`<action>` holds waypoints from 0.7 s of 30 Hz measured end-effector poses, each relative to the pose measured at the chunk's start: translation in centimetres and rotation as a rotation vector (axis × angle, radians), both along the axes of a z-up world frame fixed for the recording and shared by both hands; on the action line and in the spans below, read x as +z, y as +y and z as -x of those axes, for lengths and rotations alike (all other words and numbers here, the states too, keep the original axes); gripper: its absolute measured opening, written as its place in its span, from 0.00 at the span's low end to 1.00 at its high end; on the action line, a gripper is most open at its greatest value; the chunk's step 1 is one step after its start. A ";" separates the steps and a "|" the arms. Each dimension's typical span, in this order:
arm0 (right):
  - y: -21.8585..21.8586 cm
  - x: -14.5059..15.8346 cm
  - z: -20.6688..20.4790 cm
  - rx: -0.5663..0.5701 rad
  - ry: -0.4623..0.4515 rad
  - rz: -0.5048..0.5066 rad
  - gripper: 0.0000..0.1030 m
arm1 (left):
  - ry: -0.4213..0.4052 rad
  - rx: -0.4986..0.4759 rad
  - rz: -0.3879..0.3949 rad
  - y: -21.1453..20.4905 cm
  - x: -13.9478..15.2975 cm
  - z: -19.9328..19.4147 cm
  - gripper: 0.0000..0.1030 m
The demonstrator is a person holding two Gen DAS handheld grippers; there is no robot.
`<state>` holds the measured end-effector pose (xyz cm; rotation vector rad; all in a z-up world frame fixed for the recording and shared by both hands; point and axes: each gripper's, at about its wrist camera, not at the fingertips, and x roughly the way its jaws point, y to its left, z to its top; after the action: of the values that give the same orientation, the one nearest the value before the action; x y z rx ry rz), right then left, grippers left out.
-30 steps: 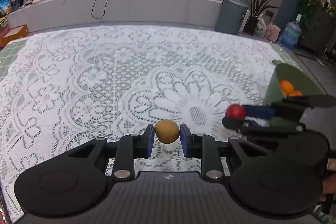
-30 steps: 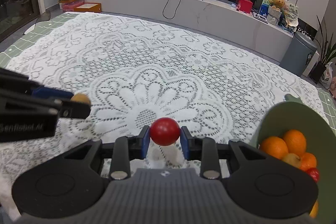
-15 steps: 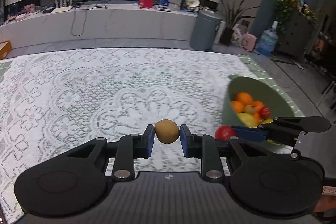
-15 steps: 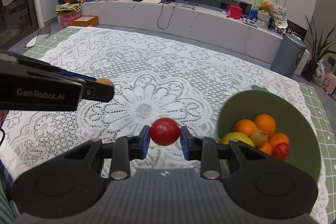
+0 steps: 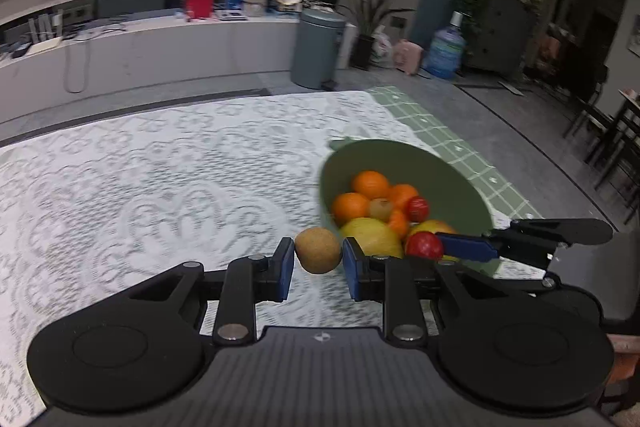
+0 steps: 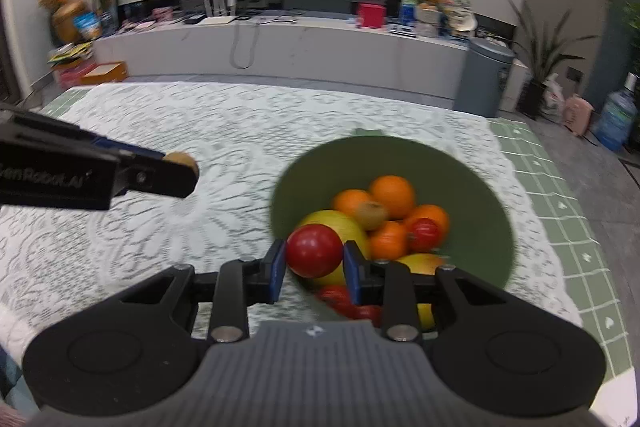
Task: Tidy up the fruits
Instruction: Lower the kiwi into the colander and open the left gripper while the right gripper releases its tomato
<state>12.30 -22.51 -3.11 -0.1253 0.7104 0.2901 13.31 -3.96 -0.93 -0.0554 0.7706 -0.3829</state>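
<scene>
You had the left claw (image 5: 318,263) clamped on a kiwi (image 5: 318,250) just short of the bowl (image 6: 472,187), and the right claw (image 6: 314,267) gripping a red fruit (image 6: 314,250) above its near rim. Best was to release low onto the oranges (image 6: 392,195). The claws were close together; the lace-covered worktop (image 5: 140,187) lay below.

My blue-padded left claw (image 5: 318,263) pinches a brown kiwi (image 5: 318,250); my right claw (image 6: 314,268) pinches a red fruit (image 6: 314,250). The bowl (image 6: 472,195) is green, holding oranges (image 6: 392,196). White lace (image 6: 180,227) covers the green checked table.
</scene>
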 end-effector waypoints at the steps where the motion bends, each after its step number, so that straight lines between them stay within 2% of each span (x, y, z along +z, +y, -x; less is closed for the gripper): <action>1: -0.5 0.0 -0.2 -0.012 -0.002 0.002 0.27 | 0.006 -0.016 0.005 -0.5 -0.1 -0.3 0.28; 4: -2.3 0.2 -0.9 -0.044 -0.010 0.013 0.27 | 0.027 -0.056 0.011 -1.8 -0.4 -1.2 0.28; 10: -5.1 0.1 -2.6 -0.059 -0.015 0.067 0.27 | 0.037 -0.142 -0.036 -4.9 -1.1 -2.6 0.28; 21: -6.4 -1.5 -6.8 0.089 0.037 0.207 0.27 | 0.100 -0.280 -0.110 -10.0 -3.3 -5.2 0.28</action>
<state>19.10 -28.96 -4.63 -0.3499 0.7718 0.3035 18.55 -13.94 -4.20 0.1392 0.9005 -0.6055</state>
